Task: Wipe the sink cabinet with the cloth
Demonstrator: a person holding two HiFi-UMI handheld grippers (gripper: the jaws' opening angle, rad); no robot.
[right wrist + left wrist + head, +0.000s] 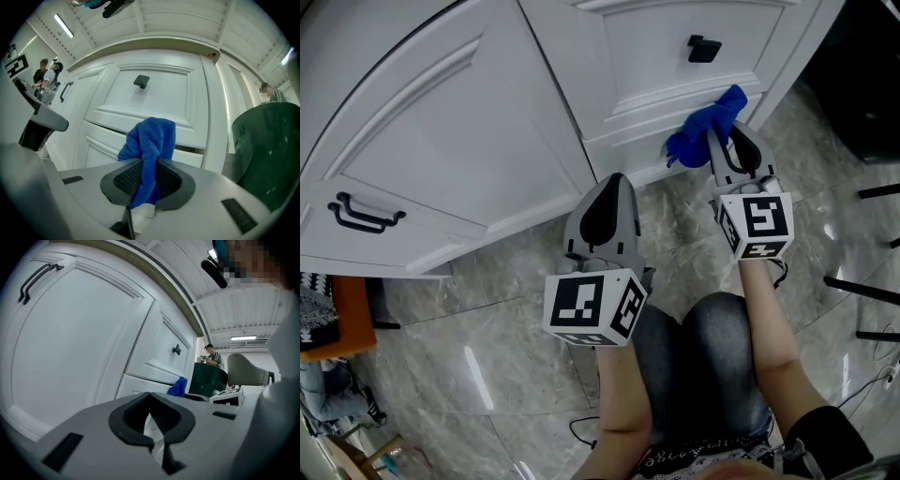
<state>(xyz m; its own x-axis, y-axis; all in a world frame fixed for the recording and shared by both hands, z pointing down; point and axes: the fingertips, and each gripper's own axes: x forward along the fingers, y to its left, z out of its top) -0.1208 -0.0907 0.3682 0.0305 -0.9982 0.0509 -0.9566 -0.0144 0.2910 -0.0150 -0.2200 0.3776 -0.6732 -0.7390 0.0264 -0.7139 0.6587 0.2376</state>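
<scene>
- Right gripper [148, 164]: jaws closed on a narrow fold of the cloth, with nothing else between them. It is held low, in front of the cabinet.
- Cloth [152, 136]: blue, with a looped pile. It is bunched above the jaw tips and a short tail hangs below them. It sits at the seam under the panel with the knob.
- Left gripper [150, 397]: jaws closed tip to tip and empty. It is idle near the foot of the cabinet, to the left of the cloth.
- Cabinet [487, 141]: white, with moulded panels. It has a square black knob [141, 81] on the right panel and a black bar handle [361, 216] on the left door.
- Floor [487, 328]: glossy grey marbled tile. The person's knees are just behind the two grippers.
- Risk, slip: only a thin fold is pinched. Dragging it over the moulding ridges or the panel seam would likely pull it free.
- Risk, scrape: if the bunch flops aside, the hard jaw tips could mark the paint.
- Risk, snag: an upward stroke could catch the loose cloth on the knob.
- Not made out: whether the cloth actually touches the cabinet face.
- Not in view: the sink and the cabinet top, which are cut off. The cabinet base below the cloth is hidden behind the right gripper.
- Background: small distant figures and a dark green object, too indistinct to identify.
</scene>
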